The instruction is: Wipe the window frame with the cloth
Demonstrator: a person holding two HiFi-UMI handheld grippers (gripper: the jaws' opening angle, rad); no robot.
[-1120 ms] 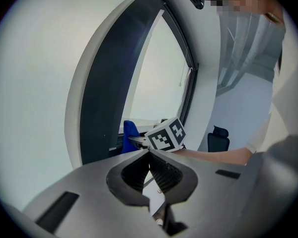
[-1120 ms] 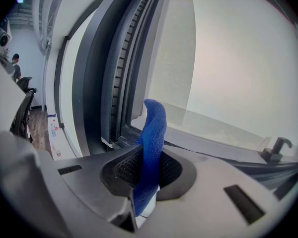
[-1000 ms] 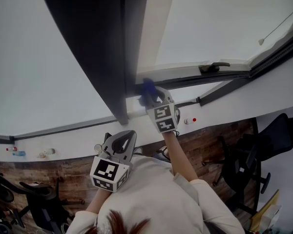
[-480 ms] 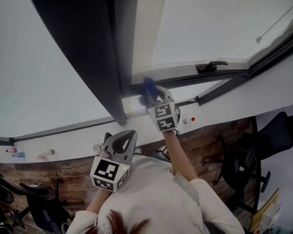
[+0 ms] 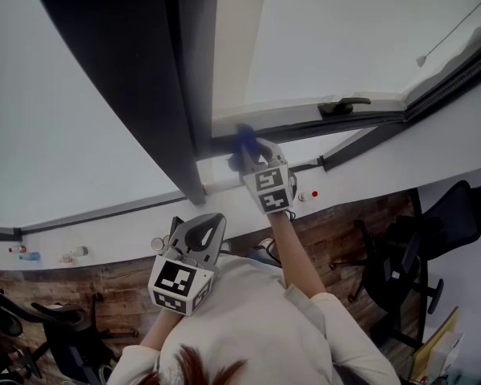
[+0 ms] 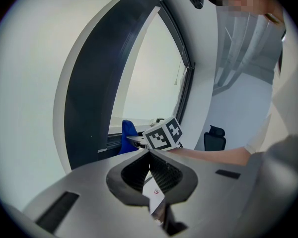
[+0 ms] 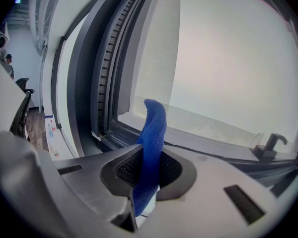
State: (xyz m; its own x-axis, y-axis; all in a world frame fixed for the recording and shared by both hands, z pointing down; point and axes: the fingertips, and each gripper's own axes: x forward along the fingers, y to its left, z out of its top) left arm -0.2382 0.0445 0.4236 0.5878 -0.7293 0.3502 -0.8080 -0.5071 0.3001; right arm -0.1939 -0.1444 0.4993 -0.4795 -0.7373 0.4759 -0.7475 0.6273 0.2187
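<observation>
My right gripper (image 5: 252, 149) is shut on a blue cloth (image 5: 243, 146), held up against the lower dark window frame (image 5: 305, 127) just right of the wide dark upright post (image 5: 144, 79). In the right gripper view the blue cloth (image 7: 151, 148) stands up from between the shut jaws, its tip close to the bottom rail of the frame (image 7: 139, 135). My left gripper (image 5: 199, 239) hangs low near the person's chest, away from the window. Its jaws are shut with nothing in them, and beyond them the blue cloth (image 6: 128, 134) shows at the frame.
A dark window handle (image 5: 343, 105) sits on the lower frame to the right of the cloth. A white sill (image 5: 112, 227) runs below the window. Black office chairs (image 5: 401, 271) stand on the wooden floor at right, another (image 5: 56, 327) at lower left.
The right gripper with the cloth has stayed at the same spot on the lower frame; the head view has drifted slightly. The left gripper has not moved.
</observation>
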